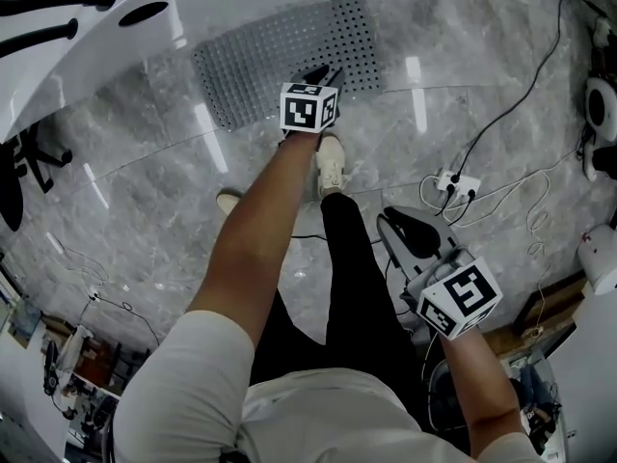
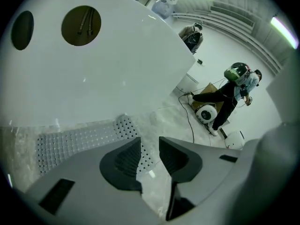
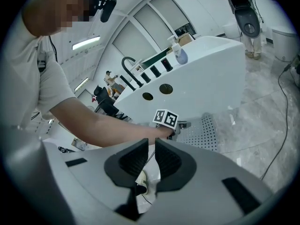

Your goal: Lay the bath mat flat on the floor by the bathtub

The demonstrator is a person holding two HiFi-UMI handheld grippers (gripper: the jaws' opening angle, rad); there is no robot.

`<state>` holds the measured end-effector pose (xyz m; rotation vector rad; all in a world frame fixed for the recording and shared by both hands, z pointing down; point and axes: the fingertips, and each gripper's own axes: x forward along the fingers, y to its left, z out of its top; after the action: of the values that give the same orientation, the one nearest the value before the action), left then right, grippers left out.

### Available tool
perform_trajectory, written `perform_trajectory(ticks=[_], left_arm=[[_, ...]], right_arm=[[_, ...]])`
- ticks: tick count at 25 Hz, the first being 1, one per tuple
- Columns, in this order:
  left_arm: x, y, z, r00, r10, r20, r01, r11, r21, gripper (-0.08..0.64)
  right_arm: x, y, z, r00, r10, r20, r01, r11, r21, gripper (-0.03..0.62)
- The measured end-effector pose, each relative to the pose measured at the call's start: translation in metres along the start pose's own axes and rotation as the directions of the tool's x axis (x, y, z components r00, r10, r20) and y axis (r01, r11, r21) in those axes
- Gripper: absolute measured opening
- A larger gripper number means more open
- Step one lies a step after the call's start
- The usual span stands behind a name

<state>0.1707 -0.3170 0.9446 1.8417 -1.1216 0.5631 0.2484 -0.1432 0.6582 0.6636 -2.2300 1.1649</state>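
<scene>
The grey perforated bath mat (image 1: 260, 61) lies spread on the marble floor along the white bathtub (image 1: 87, 75). My left gripper (image 1: 323, 73) is stretched out over the mat's near right edge. In the left gripper view it (image 2: 150, 142) stands open, and between the jaws only the mat (image 2: 70, 139) and floor show below. The tub wall (image 2: 117, 69) rises behind. My right gripper (image 1: 390, 222) is held back by my right side, away from the mat. Its jaws (image 3: 151, 144) are drawn together to a thin slit with nothing in it. The right gripper view shows the mat (image 3: 201, 130) beside the left gripper (image 3: 180, 124).
My shoes (image 1: 331, 167) stand just short of the mat. A power strip (image 1: 455, 183) with trailing cables lies on the floor to the right, near a round white device (image 1: 603, 104). Another person (image 2: 229, 97) stands farther off beside a round white unit (image 2: 206, 114).
</scene>
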Motion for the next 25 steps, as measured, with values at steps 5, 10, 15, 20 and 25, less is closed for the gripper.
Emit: perform_trajectory(ticks=[5, 10, 15, 20, 25], left_arm=[[-0.024, 0.002, 0.006, 1.000, 0.005, 0.004, -0.005, 1.000, 0.012, 0.130], [-0.053, 0.008, 0.011, 1.000, 0.015, 0.006, -0.015, 1.000, 0.018, 0.126], [-0.099, 0.004, 0.022, 1.000, -0.005, 0.023, 0.004, 1.000, 0.025, 0.116], [-0.154, 0.002, 0.024, 0.999, -0.034, 0.008, 0.033, 0.997, 0.068, 0.107], [-0.215, 0.004, 0.031, 0.999, -0.043, -0.020, 0.045, 0.992, 0.121, 0.077]], right_arm=[[-0.001, 0.009, 0.002, 1.000, 0.000, 0.007, 0.000, 1.000, -0.017, 0.054], [-0.002, 0.021, 0.010, 0.999, -0.013, 0.033, 0.014, 0.999, -0.029, 0.052], [-0.004, 0.036, 0.020, 0.997, -0.035, 0.064, 0.039, 0.998, -0.054, 0.049], [-0.008, 0.053, 0.028, 0.991, -0.086, 0.102, 0.090, 0.995, -0.045, 0.046], [-0.007, 0.087, 0.038, 0.986, -0.096, 0.134, 0.104, 0.993, -0.055, 0.044]])
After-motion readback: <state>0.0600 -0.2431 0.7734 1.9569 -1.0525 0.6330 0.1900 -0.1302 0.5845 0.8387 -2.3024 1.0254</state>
